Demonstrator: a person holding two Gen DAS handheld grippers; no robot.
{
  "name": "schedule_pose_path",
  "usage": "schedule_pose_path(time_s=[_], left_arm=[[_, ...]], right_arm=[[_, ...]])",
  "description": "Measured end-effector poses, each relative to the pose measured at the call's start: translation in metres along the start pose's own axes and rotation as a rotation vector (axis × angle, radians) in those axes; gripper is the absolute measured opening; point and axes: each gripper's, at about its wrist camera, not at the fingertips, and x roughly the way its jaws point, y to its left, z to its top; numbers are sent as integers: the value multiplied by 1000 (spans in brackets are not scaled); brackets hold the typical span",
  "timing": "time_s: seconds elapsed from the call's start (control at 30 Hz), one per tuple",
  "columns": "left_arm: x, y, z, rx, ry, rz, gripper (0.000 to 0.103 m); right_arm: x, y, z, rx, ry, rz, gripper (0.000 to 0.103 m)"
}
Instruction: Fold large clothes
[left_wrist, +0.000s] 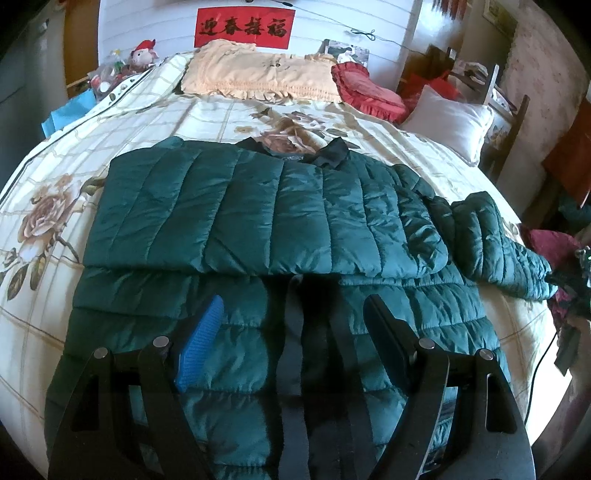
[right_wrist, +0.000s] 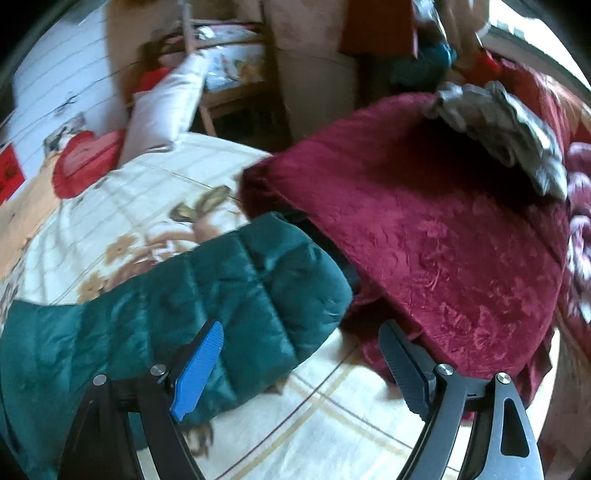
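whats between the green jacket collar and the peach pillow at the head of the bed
Only bare floral bedspread lies between the green jacket collar and the peach pillow; the left wrist view shows it.

We see the jacket (left_wrist: 258, 206) as quilted, glossy green cloth, puffed between its seams, lying on a smooth matt bedspread (left_wrist: 122, 122) printed with flowers. The blanket (right_wrist: 443, 229) beside the sleeve is dark red cloth with a plush, embossed nap. On the right gripper (right_wrist: 303, 354) we see ribbed blue plastic on one pad (right_wrist: 199, 369), matt black arms and shiny metal pins.
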Motion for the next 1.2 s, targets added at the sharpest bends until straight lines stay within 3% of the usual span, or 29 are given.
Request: schedule_pose_path(time_s=[0.27, 0.43, 0.5, 0.7, 0.9, 1.2], left_arm=[[5, 6, -2, -10, 18, 3, 79], [7, 7, -3, -11, 24, 3, 79], [7, 8, -3, -11, 22, 5, 79], [6, 10, -5, -14, 18, 13, 79], [-2, 13, -5, -24, 3, 5, 79], [-9, 21, -8, -46, 0, -12, 79]], right_arm=[[20, 9, 7, 10, 11, 49, 84], [25, 15, 9, -18, -1, 32, 80], [27, 16, 9, -29, 3, 19, 61], [17, 13, 12, -69, -35, 18, 19], [-38, 6, 20, -58, -133, 128, 14], [-114, 46, 18, -199, -220, 346, 6]])
